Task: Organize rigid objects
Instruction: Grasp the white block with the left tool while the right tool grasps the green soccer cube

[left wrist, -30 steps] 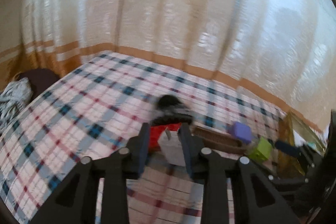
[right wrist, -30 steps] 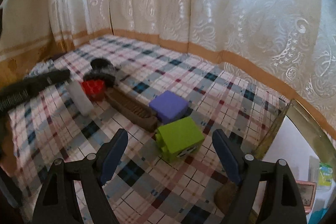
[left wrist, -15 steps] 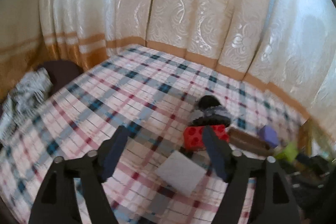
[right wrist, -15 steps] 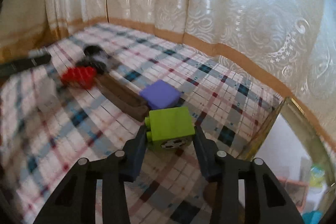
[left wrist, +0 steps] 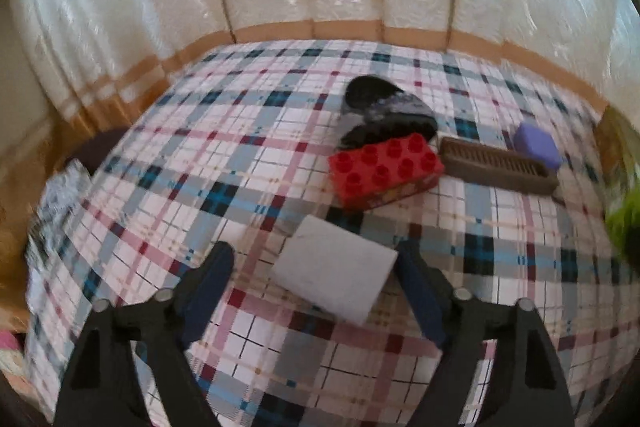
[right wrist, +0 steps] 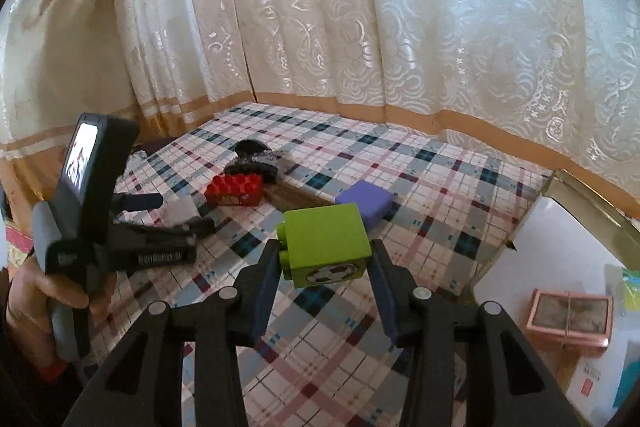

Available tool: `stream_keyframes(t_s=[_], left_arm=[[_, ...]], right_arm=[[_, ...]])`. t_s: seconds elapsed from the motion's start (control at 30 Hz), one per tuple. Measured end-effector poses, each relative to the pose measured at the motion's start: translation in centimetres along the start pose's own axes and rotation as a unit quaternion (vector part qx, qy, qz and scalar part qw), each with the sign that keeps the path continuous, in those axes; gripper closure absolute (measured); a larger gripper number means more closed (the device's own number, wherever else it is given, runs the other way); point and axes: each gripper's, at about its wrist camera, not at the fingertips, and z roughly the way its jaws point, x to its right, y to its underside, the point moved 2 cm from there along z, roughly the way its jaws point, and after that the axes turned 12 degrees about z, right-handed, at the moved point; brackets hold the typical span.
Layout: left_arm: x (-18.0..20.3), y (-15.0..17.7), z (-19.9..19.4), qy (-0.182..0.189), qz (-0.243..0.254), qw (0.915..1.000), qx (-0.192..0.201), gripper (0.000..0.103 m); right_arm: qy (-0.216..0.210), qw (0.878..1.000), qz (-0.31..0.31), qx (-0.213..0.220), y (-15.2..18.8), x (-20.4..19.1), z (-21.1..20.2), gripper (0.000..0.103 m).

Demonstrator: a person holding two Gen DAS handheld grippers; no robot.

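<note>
The right gripper [right wrist: 325,269] clamps the green block [right wrist: 325,246] above the cloth [right wrist: 420,195] (purple block [right wrist: 366,202] at one o'clock). The left gripper [left wrist: 316,273], jaws just narrowing, straddles the white block [left wrist: 334,273] without pressing it.

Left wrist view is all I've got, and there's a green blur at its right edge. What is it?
Observer: A green block. The right gripper has just been closing its jaws and now clamps it between them.
Operator: Any marking on it?
Observer: A football sticker on the face nearest the right wrist camera.
Operator: What's beyond the cloth on that side?
Observer: A white surface with a pink box tied with string.
</note>
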Motion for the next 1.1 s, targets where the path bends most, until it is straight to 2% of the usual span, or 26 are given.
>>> stream_keyframes(t_s=[0.07,0.23,0.37,0.53,0.6,0.67,0.83,0.9,1.1], left_arm=[[-0.3,0.1,0.1,0.028,-0.016,0.9995,0.004,0.035],[-0.1,0.1,-0.1,0.018,-0.019,0.9996,0.009,0.036],[-0.5,-0.3,-1.0,0.006,-0.035,0.9985,0.041,0.036],[0.2,-1.2,-2.5,0.061,-0.046,0.9929,0.091,0.036],[0.9,-1.5,-3.5,0.092,-0.044,0.9877,0.119,0.036],[1.6,-1.8,-4.5,0.108,-0.044,0.9824,0.146,0.036],[3.4,-2.2,-6.4,0.074,-0.025,0.9779,0.194,0.036],[3.4,-2.3,-6.8,0.077,-0.027,0.9747,0.208,0.036],[3.2,-2.3,-6.8,0.079,-0.031,0.974,0.21,0.036]], right_arm=[[0.01,1.0,-0.004,0.001,0.5,-0.1,-0.2,0.056],[0.024,1.0,-0.01,0.013,1.3,-0.2,-1.2,0.056],[0.024,0.999,0.0,0.026,1.2,0.2,-1.7,0.056],[0.031,0.998,0.018,0.06,0.5,0.8,-2.9,0.056],[0.041,0.996,0.024,0.076,0.3,1.2,-3.5,0.056],[0.05,0.995,0.029,0.085,0.2,1.4,-3.8,0.056],[0.08,0.992,0.028,0.098,0.1,2.1,-4.1,0.056],[0.082,0.991,0.028,0.102,0.1,2.1,-4.4,0.056],[0.095,0.989,0.021,0.115,0.1,2.1,-4.9,0.056]])
